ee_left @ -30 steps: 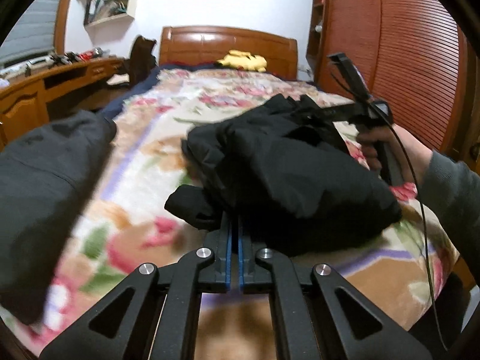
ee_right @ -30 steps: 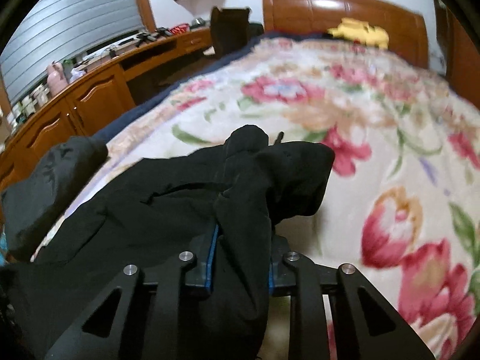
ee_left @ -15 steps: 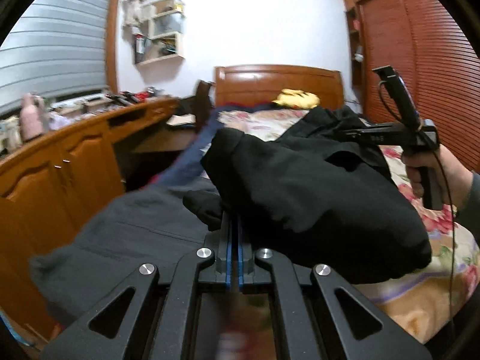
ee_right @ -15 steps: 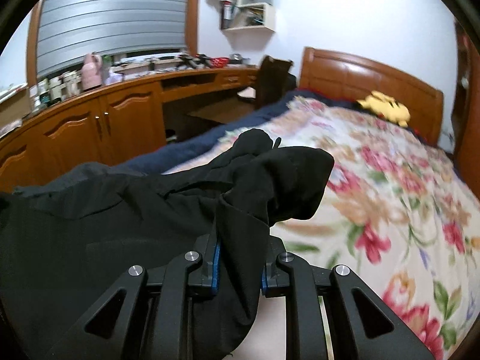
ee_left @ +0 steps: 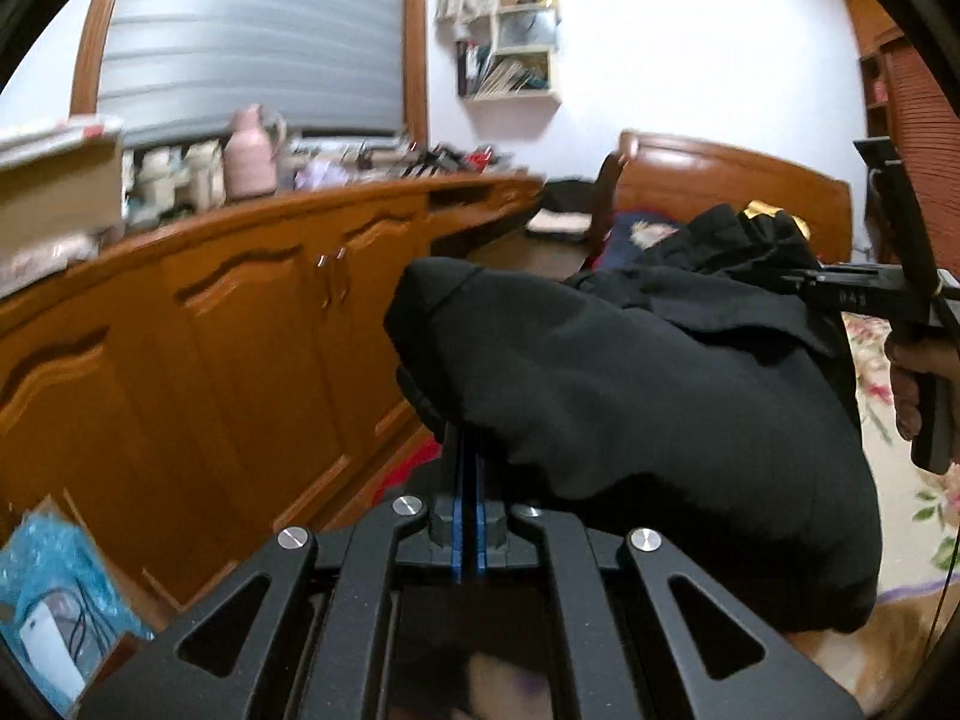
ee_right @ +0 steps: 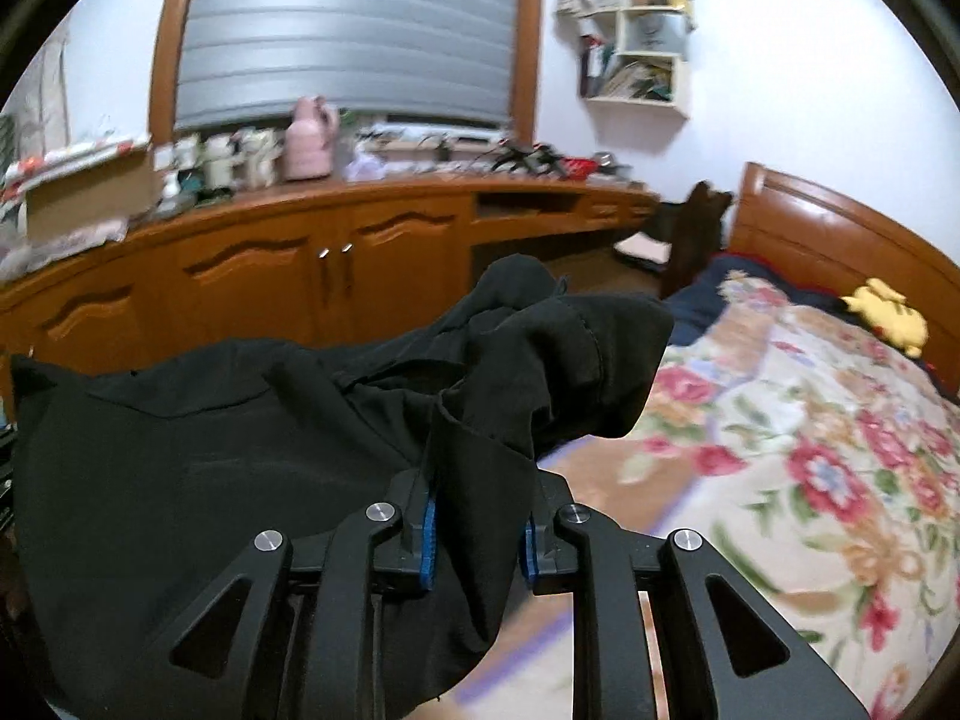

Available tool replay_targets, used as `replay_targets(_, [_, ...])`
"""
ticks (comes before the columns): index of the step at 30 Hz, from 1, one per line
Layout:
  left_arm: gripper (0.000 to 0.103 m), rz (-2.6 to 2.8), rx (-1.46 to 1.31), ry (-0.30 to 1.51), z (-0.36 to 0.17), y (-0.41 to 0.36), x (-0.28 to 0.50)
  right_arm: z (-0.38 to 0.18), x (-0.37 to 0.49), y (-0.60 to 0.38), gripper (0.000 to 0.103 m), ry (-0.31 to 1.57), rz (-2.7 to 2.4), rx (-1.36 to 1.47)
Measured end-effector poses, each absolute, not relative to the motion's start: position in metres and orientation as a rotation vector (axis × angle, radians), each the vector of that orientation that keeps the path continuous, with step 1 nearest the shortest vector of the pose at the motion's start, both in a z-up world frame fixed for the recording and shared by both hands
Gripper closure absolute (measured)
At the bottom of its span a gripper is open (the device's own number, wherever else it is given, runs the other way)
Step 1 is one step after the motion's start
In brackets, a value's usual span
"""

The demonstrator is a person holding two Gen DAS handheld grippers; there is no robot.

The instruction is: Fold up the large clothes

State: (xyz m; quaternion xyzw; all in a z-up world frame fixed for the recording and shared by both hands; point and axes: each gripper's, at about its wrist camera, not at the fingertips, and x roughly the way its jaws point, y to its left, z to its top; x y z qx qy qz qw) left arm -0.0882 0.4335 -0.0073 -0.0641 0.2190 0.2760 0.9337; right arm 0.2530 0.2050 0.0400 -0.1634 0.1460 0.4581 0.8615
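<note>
A large black garment (ee_left: pixel 630 408) hangs bunched in the air between both grippers, off the bed's left side. My left gripper (ee_left: pixel 468 450) is shut, its blue pads pinching an edge of the cloth, which hides the fingertips. In the right wrist view the same garment (ee_right: pixel 210 468) spreads to the left. A thick fold of it sits between the blue pads of my right gripper (ee_right: pixel 477 498), whose jaws are opening slightly while they still press the cloth. The left wrist view shows the right gripper's body (ee_left: pixel 864 288) and the hand (ee_left: pixel 918 372) holding it.
A long wooden cabinet (ee_left: pixel 210 360) with a cluttered top runs along the left, a pink jug (ee_right: pixel 309 138) on it. The bed with a floral cover (ee_right: pixel 810 450) lies to the right, a yellow plush toy (ee_right: pixel 888 315) by its headboard. A blue bag (ee_left: pixel 48 588) sits on the floor.
Both grippers have swung left and risen a little with the garment. It has gone from over the floral bed to beside the cabinet.
</note>
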Motion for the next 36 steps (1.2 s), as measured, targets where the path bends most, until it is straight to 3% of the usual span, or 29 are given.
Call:
replay_targets(4, [0.100,0.587,-0.180,0.482,-0.027,0.445,-0.090,-0.004,0.264,0.229,0.075,0.390,0.923,-0.425])
replay_targets(6, [0.094,0.587,-0.196,0.473,-0.026,0.443,-0.097,-0.009,0.269,0.224,0.071,0.402,0.923,-0.419])
replay_targets(7, [0.090,0.593,-0.198,0.470,-0.023,0.444,-0.098,-0.008,0.271,0.219,0.063,0.412,0.922,-0.408])
replay_targets(9, [0.075,0.580,-0.203,0.458,-0.018,0.442,-0.102,-0.001,0.277,0.208,0.048,0.429,0.932,-0.384])
replay_targets(11, [0.050,0.559,-0.209,0.441,-0.014,0.435,-0.108,0.006,0.280,0.195,0.030,0.411,0.943,-0.364])
replay_targets(12, [0.043,0.556,-0.204,0.440,-0.011,0.430,-0.111,0.009,0.276,0.189,0.028,0.401,0.948,-0.363])
replay_targets(14, [0.014,0.550,-0.193,0.424,-0.006,0.422,-0.115,0.013,0.258,0.176,0.027,0.393,0.949,-0.367])
replay_targets(16, [0.010,0.548,-0.187,0.410,0.000,0.416,-0.119,0.011,0.241,0.162,0.026,0.397,0.950,-0.359])
replay_targets(17, [0.002,0.542,-0.187,0.412,0.003,0.413,-0.119,0.009,0.235,0.154,0.026,0.400,0.960,-0.351])
replay_targets(22, [0.000,0.502,-0.151,0.421,0.016,0.383,-0.112,0.000,0.214,0.110,0.020,0.408,0.956,-0.343])
replay_targets(36, [0.000,0.337,-0.098,0.414,0.024,0.272,-0.067,0.004,0.168,-0.007,0.020,0.347,0.845,-0.265])
